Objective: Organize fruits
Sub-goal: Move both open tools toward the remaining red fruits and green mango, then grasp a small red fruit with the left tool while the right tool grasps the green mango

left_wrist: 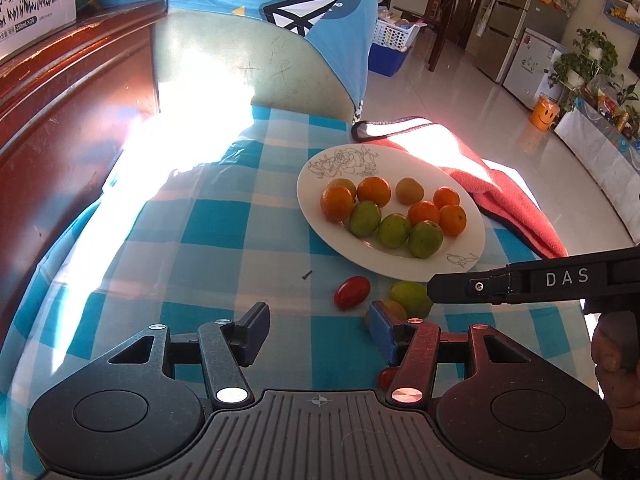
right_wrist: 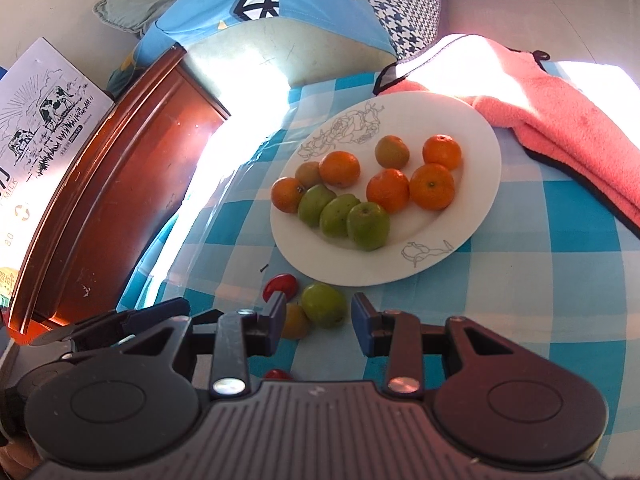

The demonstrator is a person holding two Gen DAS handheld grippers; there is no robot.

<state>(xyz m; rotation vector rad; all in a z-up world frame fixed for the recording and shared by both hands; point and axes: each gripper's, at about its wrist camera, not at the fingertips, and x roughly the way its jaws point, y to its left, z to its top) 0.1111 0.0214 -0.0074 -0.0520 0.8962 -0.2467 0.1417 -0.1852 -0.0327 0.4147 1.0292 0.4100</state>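
A white plate [left_wrist: 400,160] [right_wrist: 460,128] on the blue checked cloth holds several oranges, green fruits and two brownish fruits. Off the plate near its front rim lie a green fruit [left_wrist: 408,296] [right_wrist: 323,304], a yellow-orange fruit [left_wrist: 394,308] [right_wrist: 295,320], a red tomato [left_wrist: 352,292] [right_wrist: 282,285] and a second small tomato [left_wrist: 387,377] [right_wrist: 278,374]. My left gripper [left_wrist: 318,332] is open and empty, just before these loose fruits. My right gripper [right_wrist: 318,320] is open, its fingers on either side of the loose green fruit; its side shows in the left wrist view [left_wrist: 520,280].
A pink towel [left_wrist: 500,200] [right_wrist: 560,120] lies right of the plate. A cushion in a blue cover [left_wrist: 260,40] [right_wrist: 280,20] stands behind. A dark wooden edge [left_wrist: 60,120] [right_wrist: 120,180] runs along the left, with a milk carton box [right_wrist: 44,120] on it. A small dark screw [left_wrist: 307,275] lies on the cloth.
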